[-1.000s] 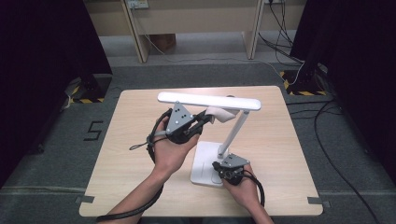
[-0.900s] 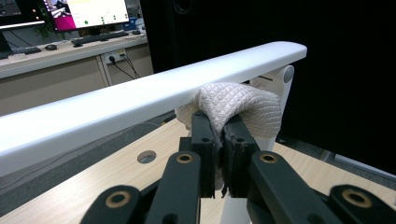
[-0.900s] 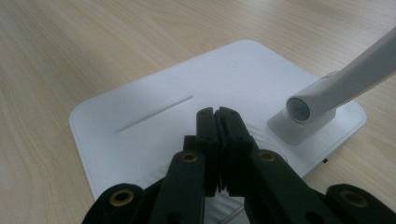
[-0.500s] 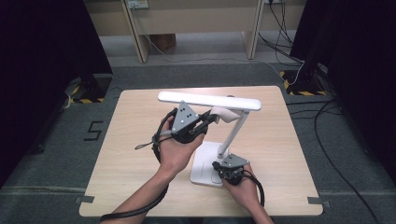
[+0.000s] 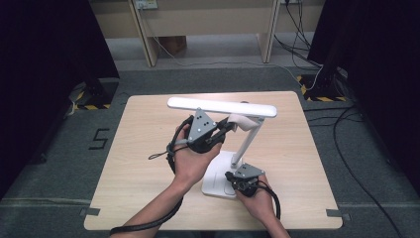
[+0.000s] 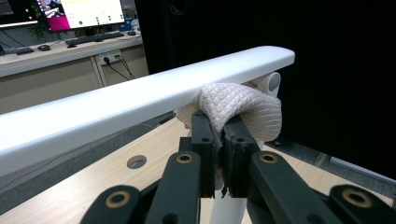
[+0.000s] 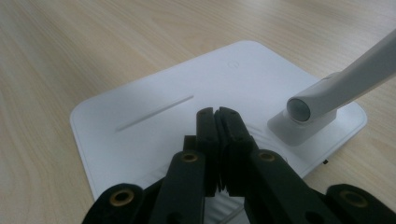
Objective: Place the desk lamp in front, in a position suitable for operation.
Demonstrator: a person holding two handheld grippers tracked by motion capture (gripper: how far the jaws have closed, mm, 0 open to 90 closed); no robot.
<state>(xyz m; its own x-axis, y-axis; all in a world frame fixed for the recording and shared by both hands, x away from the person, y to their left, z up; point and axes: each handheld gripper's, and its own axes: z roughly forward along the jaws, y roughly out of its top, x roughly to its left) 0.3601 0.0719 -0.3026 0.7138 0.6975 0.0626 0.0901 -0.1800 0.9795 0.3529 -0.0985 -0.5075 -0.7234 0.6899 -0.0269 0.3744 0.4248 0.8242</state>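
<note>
A white desk lamp stands on the table, its long head (image 5: 223, 107) level above its flat base (image 5: 218, 174) and slanted arm (image 5: 247, 141). My left gripper (image 5: 229, 126) is shut on a white textured cloth (image 5: 241, 121), which presses against the underside of the lamp head (image 6: 140, 95) near the hinge. In the left gripper view the cloth (image 6: 243, 109) bulges above the closed jaws. My right gripper (image 5: 236, 179) is shut with nothing in it, its tips resting over the lamp base (image 7: 168, 112) beside the arm's foot (image 7: 308, 116).
The wooden table (image 5: 148, 148) has bare room left of the lamp and a small round hole (image 6: 136, 162) in its top. Cables trail from both grippers. Desks and wall cables stand beyond the far edge.
My left gripper with the cloth has slid a little to the right under the lamp head. The right gripper has stayed on the base.
</note>
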